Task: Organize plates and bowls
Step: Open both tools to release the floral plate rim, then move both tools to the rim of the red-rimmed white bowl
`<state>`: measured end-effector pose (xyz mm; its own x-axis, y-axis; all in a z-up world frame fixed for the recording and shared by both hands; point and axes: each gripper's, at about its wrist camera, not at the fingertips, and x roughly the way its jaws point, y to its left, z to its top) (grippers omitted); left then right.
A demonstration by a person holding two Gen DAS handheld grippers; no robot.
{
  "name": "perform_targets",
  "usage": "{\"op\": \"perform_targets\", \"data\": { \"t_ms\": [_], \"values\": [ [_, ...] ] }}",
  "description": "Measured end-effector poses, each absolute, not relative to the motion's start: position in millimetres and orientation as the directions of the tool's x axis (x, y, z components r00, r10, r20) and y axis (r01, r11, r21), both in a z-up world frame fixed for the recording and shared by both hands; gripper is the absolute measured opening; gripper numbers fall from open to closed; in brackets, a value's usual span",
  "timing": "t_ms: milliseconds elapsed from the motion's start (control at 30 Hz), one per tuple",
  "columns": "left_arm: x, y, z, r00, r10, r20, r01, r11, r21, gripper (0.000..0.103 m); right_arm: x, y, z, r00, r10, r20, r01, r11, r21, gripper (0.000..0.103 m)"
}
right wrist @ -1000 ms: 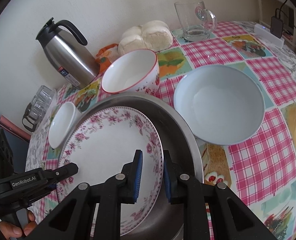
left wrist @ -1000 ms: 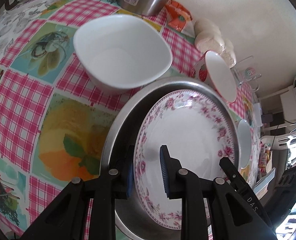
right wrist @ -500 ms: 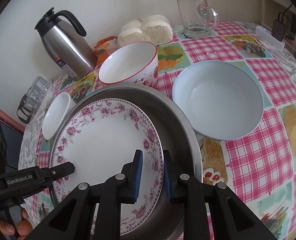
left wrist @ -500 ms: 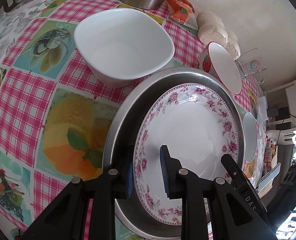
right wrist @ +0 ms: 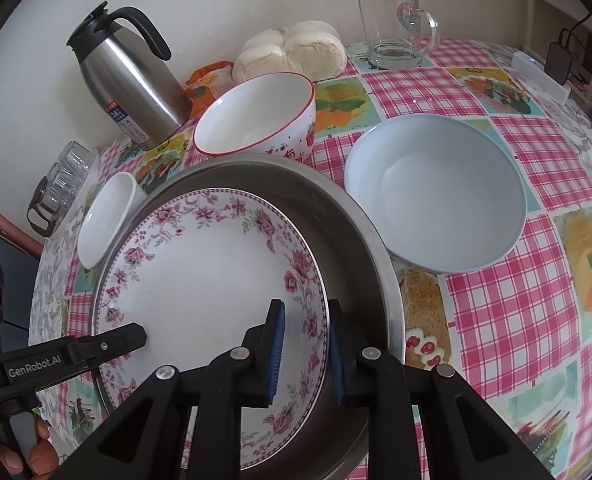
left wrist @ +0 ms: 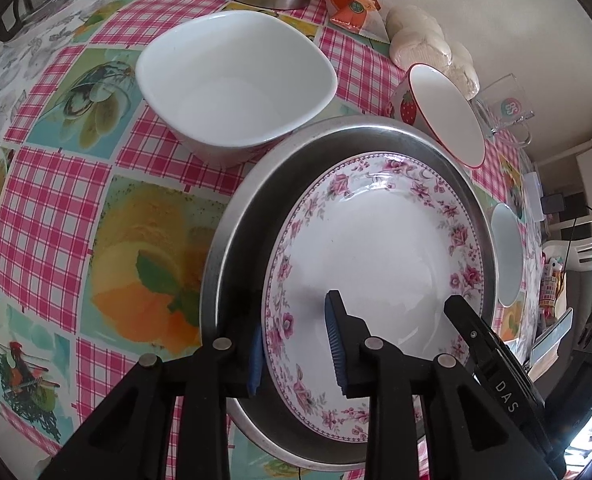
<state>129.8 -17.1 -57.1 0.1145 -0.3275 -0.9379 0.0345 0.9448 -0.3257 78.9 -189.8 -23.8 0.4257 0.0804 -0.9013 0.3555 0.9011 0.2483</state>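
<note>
Since a second ago both tools' jaws have just been opening a little, each with the rim of the floral plate (left wrist: pixel 375 264) between its blue ribbed pads. The left tool (left wrist: pixel 294 342) now stands slack around the plate's near-left rim, a gap showing at the inner pad; the right tool (right wrist: pixel 305 354) straddles the opposite rim, and whether its pads still press cannot be told. The plate, glossy white with a pink flower border, lies inside the round brushed-metal tray (right wrist: pixel 379 248) on the worktop (right wrist: pixel 515 320), which wears a shiny oilcloth of pink checks and fruit pictures. The view has drawn slightly nearer the dishes. Beside the tray's rim stand a squarish white bowl (left wrist: pixel 236 88), a red-rimmed strawberry bowl (right wrist: pixel 256 116), a smooth pale-blue bowl (right wrist: pixel 435 200) and a small white dish (right wrist: pixel 104 220). Toward the worktop's far edge are a steel jug (right wrist: pixel 132 80) and a clear glass mug (right wrist: pixel 395 28).
</note>
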Motion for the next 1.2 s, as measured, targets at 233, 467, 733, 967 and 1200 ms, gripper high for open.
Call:
{"op": "perform_targets", "data": {
  "t_ms": [233, 467, 733, 967, 1200],
  "values": [
    [125.6, -16.1, -48.2, 0.128, -0.331, -0.935, 0.049, 0.944, -0.327, 0.038, 78.5, -187.3, -18.4, 0.406, 0.082, -0.91, 0.356, 0.903, 0.24, 0.033],
    [122.0, -10.9, -28.1, 0.186, -0.296, -0.937, 0.064, 0.955, -0.289, 0.048, 75.2, -186.6, -4.0, 0.417, 0.055, -0.907, 0.349, 0.912, 0.216, 0.034],
    [117.6, -6.0, -8.8, 0.246, -0.275, -0.93, 0.065, 0.961, -0.267, 0.061, 73.7, -181.3, 18.7, 0.46, 0.004, -0.888, 0.329, 0.928, 0.175, 0.048],
    [118.5, 1.6, -5.6, 0.274, -0.223, -0.935, 0.035, 0.974, -0.222, 0.065, 73.3, -174.6, 31.6, 0.495, -0.064, -0.866, 0.31, 0.945, 0.107, 0.064],
    [122.8, 1.1, 3.4, 0.355, -0.18, -0.917, 0.022, 0.983, -0.184, 0.084, 74.4, -174.0, 33.7, 0.508, -0.111, -0.854, 0.31, 0.949, 0.062, 0.077]
  ]
}}
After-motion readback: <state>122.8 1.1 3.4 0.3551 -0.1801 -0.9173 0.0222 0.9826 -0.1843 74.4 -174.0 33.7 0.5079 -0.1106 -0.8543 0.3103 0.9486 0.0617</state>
